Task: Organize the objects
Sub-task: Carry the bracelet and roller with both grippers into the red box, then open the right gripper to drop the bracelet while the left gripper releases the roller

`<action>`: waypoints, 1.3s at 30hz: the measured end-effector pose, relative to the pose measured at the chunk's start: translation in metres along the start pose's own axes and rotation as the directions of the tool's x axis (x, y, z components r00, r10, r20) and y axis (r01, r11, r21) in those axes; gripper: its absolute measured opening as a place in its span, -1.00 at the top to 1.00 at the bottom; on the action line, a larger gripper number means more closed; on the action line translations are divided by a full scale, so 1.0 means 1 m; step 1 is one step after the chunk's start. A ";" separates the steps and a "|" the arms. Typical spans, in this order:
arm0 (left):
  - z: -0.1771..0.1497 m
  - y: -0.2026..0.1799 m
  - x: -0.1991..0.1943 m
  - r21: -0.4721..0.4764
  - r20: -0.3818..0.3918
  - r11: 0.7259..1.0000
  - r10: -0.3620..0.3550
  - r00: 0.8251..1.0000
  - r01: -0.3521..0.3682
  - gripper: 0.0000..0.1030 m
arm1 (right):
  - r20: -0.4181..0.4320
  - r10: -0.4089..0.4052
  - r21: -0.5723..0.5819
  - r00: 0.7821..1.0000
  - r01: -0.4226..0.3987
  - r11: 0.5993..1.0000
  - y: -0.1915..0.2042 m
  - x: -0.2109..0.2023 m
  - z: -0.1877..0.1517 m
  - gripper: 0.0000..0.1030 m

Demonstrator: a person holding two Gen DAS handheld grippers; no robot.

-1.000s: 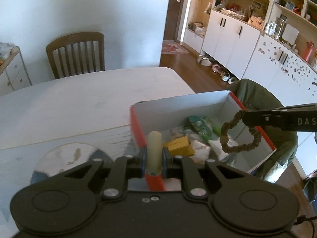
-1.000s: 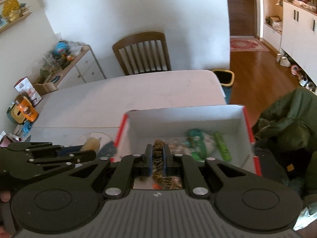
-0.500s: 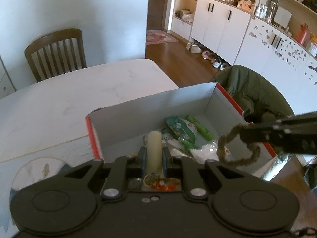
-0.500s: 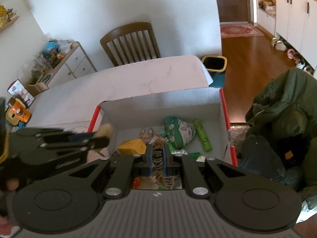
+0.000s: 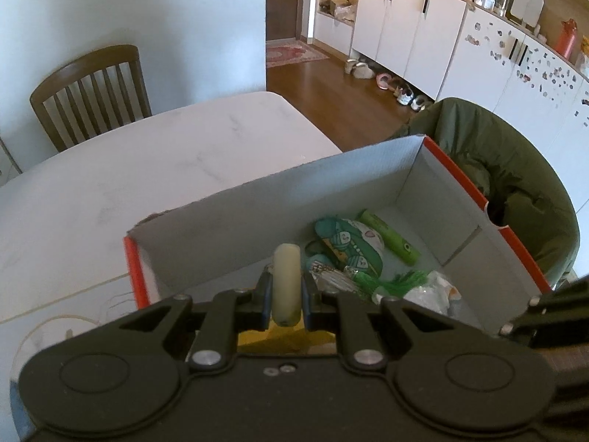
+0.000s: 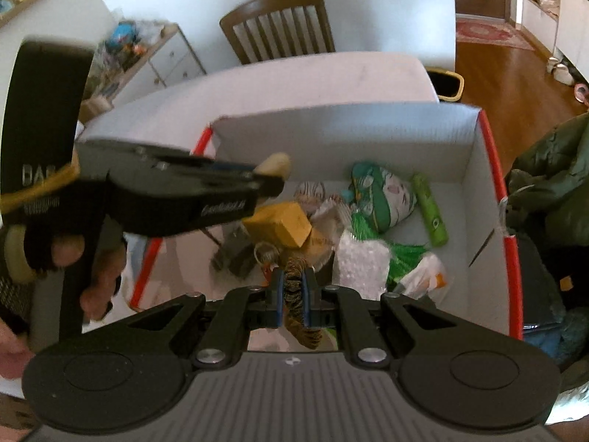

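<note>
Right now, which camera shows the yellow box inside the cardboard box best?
The right wrist view: the yellow box lies mostly exposed among the clutter. The left wrist view shows only a yellow sliver behind the left gripper.

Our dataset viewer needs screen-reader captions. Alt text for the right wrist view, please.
The right gripper, shut on a brown braided loop, hangs over an open red-edged box of odds and ends. The left gripper holds a cream cylinder above it.

Box (image 5: 235, 217) on table (image 5: 154, 169), chair (image 5: 92, 92) behind; pouch (image 6: 383, 199) inside box, tube (image 6: 430, 213) just right of it.
</note>
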State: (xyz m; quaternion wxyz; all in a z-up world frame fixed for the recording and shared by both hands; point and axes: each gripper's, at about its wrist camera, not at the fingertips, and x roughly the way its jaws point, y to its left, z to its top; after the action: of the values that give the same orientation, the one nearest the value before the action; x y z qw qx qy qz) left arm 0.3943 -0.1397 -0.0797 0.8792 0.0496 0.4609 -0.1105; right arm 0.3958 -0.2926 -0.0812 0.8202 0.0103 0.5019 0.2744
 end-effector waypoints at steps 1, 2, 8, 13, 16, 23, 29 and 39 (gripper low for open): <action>0.000 -0.001 0.002 0.001 -0.001 1.000 -0.001 1.000 0.001 0.74 | -0.007 -0.013 -0.014 1.000 0.013 1.000 0.001 0.004 -0.002 0.81; 0.001 -0.003 0.005 0.005 -0.001 1.000 -0.003 1.000 0.003 0.74 | -0.015 -0.023 -0.023 1.000 0.023 0.999 0.001 0.007 -0.004 0.81; 0.007 -0.016 0.022 0.032 -0.017 0.999 -0.019 1.000 0.019 0.74 | -0.031 -0.041 -0.031 0.999 0.040 0.999 -0.004 0.013 -0.012 0.81; 0.007 -0.024 0.034 0.054 -0.042 0.998 -0.026 0.999 0.028 0.74 | -0.028 -0.035 -0.024 0.999 0.035 0.999 -0.008 0.012 -0.015 0.81; 0.004 -0.027 0.039 0.075 -0.058 0.997 -0.023 0.998 0.028 0.74 | -0.018 -0.040 -0.033 0.999 0.040 0.999 -0.007 0.011 -0.016 0.81; -0.001 -0.024 0.046 0.081 -0.097 0.996 -0.023 0.995 0.031 0.69 | 0.005 -0.055 -0.050 0.998 0.055 0.997 -0.005 0.005 -0.017 0.81; -0.005 -0.022 0.045 0.087 -0.101 0.996 -0.010 0.995 0.019 0.53 | 0.032 -0.036 -0.022 0.999 0.037 0.999 -0.007 -0.004 -0.017 0.81; -0.007 -0.024 0.018 0.072 -0.044 0.997 -0.011 0.999 0.014 0.01 | 0.087 -0.020 0.029 0.996 0.017 0.999 -0.012 -0.021 -0.020 0.79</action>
State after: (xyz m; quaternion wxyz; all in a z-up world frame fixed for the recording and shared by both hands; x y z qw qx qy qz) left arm 0.3933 -0.1644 -0.0980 0.8659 0.0809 0.4758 -0.1314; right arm 0.3775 -0.3171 -0.0776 0.8435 0.0291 0.4697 0.2590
